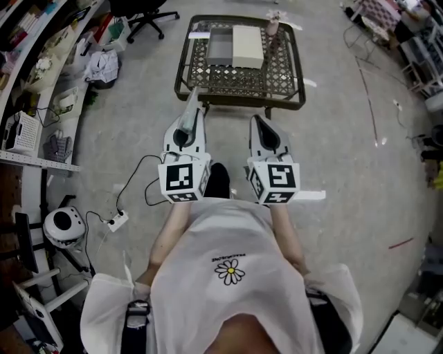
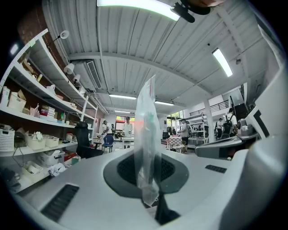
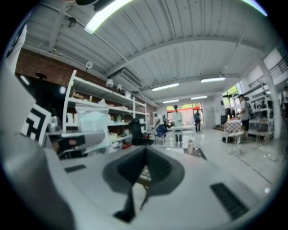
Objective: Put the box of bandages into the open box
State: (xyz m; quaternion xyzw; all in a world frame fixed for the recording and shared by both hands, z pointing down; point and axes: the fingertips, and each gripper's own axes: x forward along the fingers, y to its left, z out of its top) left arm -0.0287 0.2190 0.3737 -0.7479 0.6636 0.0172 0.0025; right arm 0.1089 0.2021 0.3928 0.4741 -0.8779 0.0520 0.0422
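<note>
An open box (image 1: 220, 47) with a grey inside and a white lid (image 1: 247, 45) lies on the dark lattice table (image 1: 239, 81) ahead of me. My left gripper (image 1: 189, 114) is held out short of the table's near edge, shut on a clear plastic wrapper (image 1: 188, 102). In the left gripper view the wrapper (image 2: 146, 134) stands upright, pinched at its lower end by the left gripper (image 2: 150, 200). My right gripper (image 1: 257, 121) is level beside it, shut and empty. The right gripper (image 3: 137, 191) shows nothing between its jaws. I cannot pick out a box of bandages.
A small pink bottle (image 1: 273, 25) and a white slip (image 1: 199, 34) also sit on the table. Shelving (image 1: 41, 76) runs along the left. A power strip (image 1: 118, 220) with cables lies on the floor at my left. An office chair (image 1: 147, 16) stands beyond.
</note>
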